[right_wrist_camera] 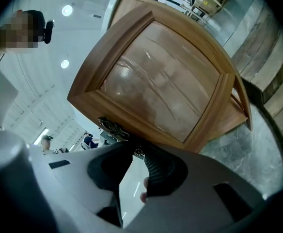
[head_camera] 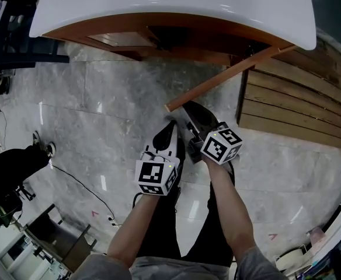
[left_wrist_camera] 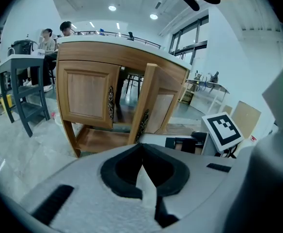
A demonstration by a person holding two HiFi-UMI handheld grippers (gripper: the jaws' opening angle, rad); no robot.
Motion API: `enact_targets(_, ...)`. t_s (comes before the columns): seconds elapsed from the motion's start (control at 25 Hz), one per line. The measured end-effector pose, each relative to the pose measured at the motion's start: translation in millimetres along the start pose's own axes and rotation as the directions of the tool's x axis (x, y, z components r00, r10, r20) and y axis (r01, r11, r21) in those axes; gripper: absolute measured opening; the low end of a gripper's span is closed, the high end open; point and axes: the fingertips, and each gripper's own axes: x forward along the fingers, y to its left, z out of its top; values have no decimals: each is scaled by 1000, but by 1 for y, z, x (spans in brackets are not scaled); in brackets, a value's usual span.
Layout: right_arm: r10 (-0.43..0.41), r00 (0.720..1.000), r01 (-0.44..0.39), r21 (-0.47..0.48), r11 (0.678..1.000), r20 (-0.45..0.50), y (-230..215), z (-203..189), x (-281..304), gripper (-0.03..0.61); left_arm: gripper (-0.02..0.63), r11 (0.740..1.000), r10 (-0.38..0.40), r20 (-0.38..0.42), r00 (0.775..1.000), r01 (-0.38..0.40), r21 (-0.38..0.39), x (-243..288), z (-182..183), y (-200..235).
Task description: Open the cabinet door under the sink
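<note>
The white sink top [head_camera: 170,4] sits on a wooden cabinet. Its right-hand door [head_camera: 217,80] stands swung out toward me, seen edge-on in the head view. In the right gripper view the door's panel [right_wrist_camera: 161,81] fills the frame, with an ornate metal handle [right_wrist_camera: 113,126] on its lower edge. My right gripper [right_wrist_camera: 139,153] is shut on the knob of that handle, at the door's free end [head_camera: 182,108]. The left gripper [head_camera: 170,126] hangs just beside it, shut and empty. The left gripper view shows the other door [left_wrist_camera: 86,96] closed and the open door [left_wrist_camera: 149,101] ajar.
A wooden slatted panel [head_camera: 299,104] lies on the floor to the right of the cabinet. A thin cable [head_camera: 77,182] and dark equipment [head_camera: 10,168] are on the grey tiles at left. A grey table [left_wrist_camera: 15,67] with seated people stands left of the cabinet.
</note>
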Motion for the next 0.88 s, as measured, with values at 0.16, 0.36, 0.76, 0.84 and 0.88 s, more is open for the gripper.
enact_targets(0.16, 26, 999, -26, -6, 1000, -43, -2, -8, -24, 80, 8, 1000, -2, -3, 1000, 2, -7, -1, -8, -19)
enact_targets(0.36, 51, 994, -54, -28, 998, -93, -9, -14, -68, 81, 8, 999, -33, -12, 999, 33, -5, -1, -21, -55)
enact_targets(0.76, -14, 999, 14, -15, 1000, -33, -42, -1, -155, 81, 8, 996, -90, -31, 995, 90, -13, -1, -55, -132)
enact_targets(0.84, -47, 999, 47, -15, 999, -4, -53, 8, -177, 80, 8, 995, -100, -32, 994, 100, -17, 0, -60, -145)
enact_targets(0.88, -65, 998, 65, -21, 998, 8, -59, 14, -187, 77, 8, 994, -107, -33, 994, 107, -17, 1, -62, -153)
